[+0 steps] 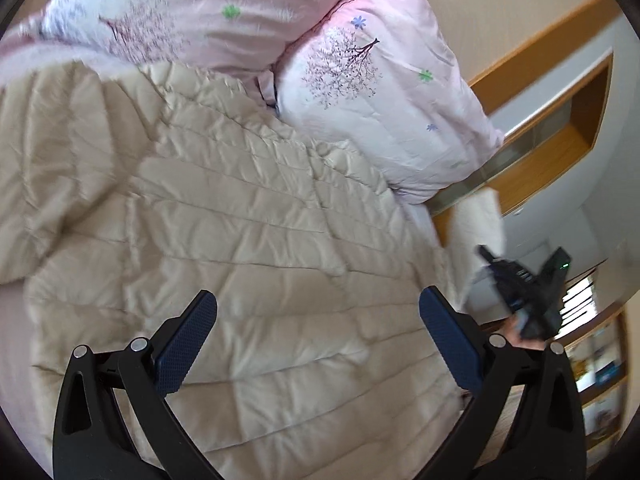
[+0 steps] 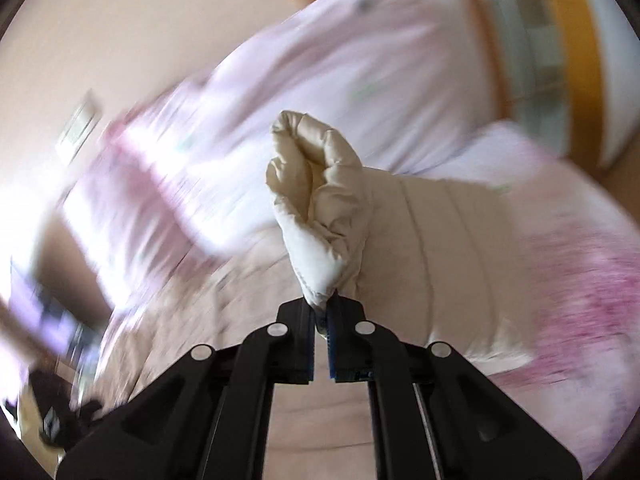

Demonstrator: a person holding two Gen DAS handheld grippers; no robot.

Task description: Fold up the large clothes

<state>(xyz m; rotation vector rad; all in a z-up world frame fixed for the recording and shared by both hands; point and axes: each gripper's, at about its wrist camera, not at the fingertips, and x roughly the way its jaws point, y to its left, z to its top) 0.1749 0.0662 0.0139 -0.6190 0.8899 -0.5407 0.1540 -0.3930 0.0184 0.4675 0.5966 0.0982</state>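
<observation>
Beige quilted puffer jacket, soft channel-stitched (spread on bed): left gripper wide apart above it, right gripper pinching a bunched corner.

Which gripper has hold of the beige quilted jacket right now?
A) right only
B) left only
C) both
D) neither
A: in the right wrist view the right gripper is shut on a bunched fold of the beige quilted jacket, while in the left wrist view the left gripper hangs over the jacket with its jaws wide apart and nothing between them.
</observation>
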